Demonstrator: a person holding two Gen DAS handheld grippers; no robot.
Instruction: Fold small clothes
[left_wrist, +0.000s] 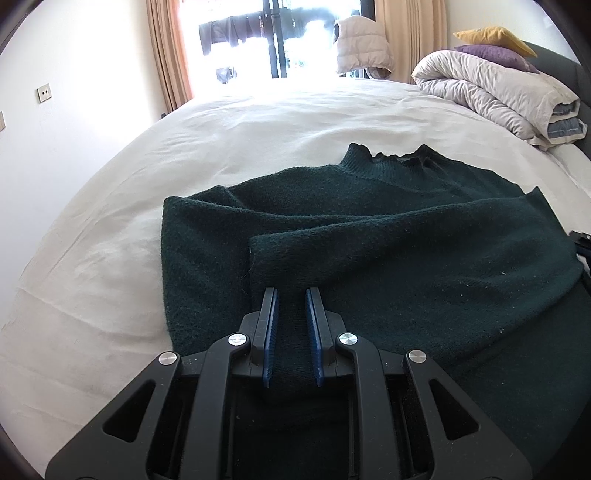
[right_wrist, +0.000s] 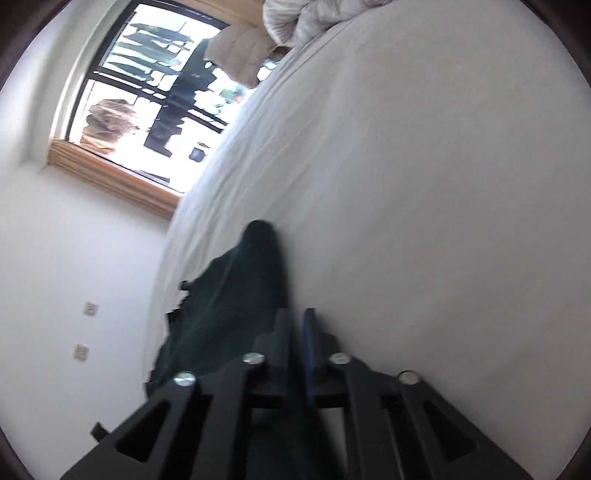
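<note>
A dark green knit sweater (left_wrist: 388, 236) lies on the white bed sheet (left_wrist: 166, 177), collar toward the far side, both sleeves folded across the body. My left gripper (left_wrist: 291, 295) is over the sweater's near part, its blue-padded jaws shut on a strip of the knit. In the right wrist view, which is rolled sideways and blurred, my right gripper (right_wrist: 295, 317) is shut on the sweater's edge (right_wrist: 243, 295), which hangs from the jaws beside the sheet (right_wrist: 424, 206).
A folded grey duvet (left_wrist: 502, 92) with a purple pillow (left_wrist: 495, 55) and a yellow pillow (left_wrist: 495, 37) sits at the bed's far right. A window with curtains (left_wrist: 273, 37) is behind the bed. A white wall (left_wrist: 55, 110) is on the left.
</note>
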